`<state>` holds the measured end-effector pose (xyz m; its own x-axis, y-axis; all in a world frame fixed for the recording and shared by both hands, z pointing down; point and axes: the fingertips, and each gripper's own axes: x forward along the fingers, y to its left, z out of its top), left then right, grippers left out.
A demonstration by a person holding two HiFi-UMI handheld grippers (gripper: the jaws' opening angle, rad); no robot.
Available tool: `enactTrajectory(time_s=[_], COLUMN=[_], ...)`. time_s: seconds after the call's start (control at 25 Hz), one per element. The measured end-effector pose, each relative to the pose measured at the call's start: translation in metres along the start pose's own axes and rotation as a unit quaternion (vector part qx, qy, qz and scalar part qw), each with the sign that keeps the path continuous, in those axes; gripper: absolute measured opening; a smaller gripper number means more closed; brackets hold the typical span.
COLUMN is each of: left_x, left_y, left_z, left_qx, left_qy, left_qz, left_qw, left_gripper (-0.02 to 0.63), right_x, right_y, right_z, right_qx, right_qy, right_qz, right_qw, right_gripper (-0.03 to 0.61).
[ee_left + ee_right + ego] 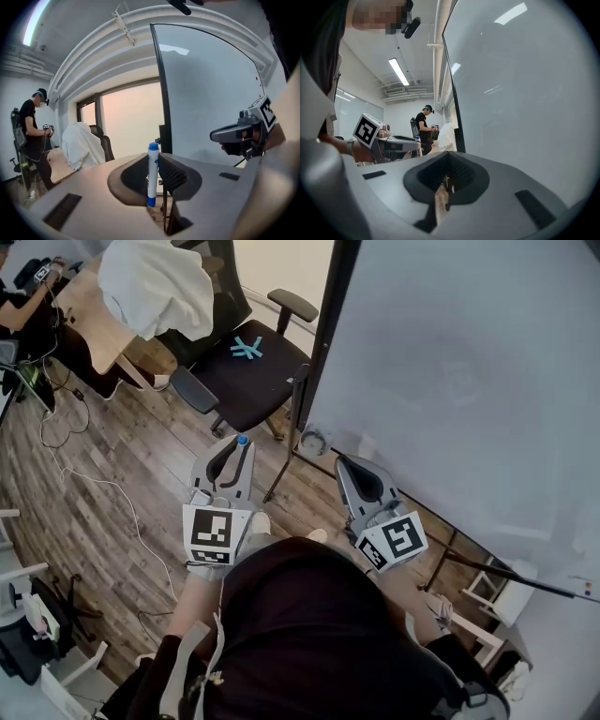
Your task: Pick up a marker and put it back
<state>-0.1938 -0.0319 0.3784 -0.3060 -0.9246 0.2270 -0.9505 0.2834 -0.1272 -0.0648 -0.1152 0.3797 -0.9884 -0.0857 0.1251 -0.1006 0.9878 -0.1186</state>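
Note:
A white marker (152, 187) with a blue cap stands upright between the jaws of my left gripper (153, 164), which is shut on it. From the head view, its blue cap (242, 440) pokes out past the tips of the left gripper (234, 454), above the wooden floor. My right gripper (347, 465) hangs beside it, close to the large whiteboard (450, 381). In its own view the right gripper (448, 177) has its jaws together with nothing between them. The whiteboard (520, 93) fills the right side there.
A black office chair (248, 371) with a blue object (247, 348) on its seat stands ahead to the left. Behind it are a white cloth (155, 287) and a wooden desk (94, 324). A white cable (94, 484) trails over the floor. A person (30, 136) stands far left.

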Motion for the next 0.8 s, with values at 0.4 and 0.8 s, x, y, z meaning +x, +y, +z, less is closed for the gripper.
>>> enactTrajectory(time_s=[0.4,0.8], left_x=[-0.03,-0.055], left_y=[0.038,0.06], left_z=[-0.028,-0.051], left_qx=[-0.023,-0.042], left_qy=[0.015,0.024], left_qz=[0.04,0.06], left_qw=[0.9988,0.997], left_gripper=[0.072,0.072], right_x=[0.031,0.049], right_y=[0.03,0.053], right_z=[-0.006,-0.011], right_qx=[-0.008,-0.013], right_qy=[0.018,0.029], right_qz=[0.04,0.065], right_qw=[0.999,0.997], right_gripper=[0.014,0.014])
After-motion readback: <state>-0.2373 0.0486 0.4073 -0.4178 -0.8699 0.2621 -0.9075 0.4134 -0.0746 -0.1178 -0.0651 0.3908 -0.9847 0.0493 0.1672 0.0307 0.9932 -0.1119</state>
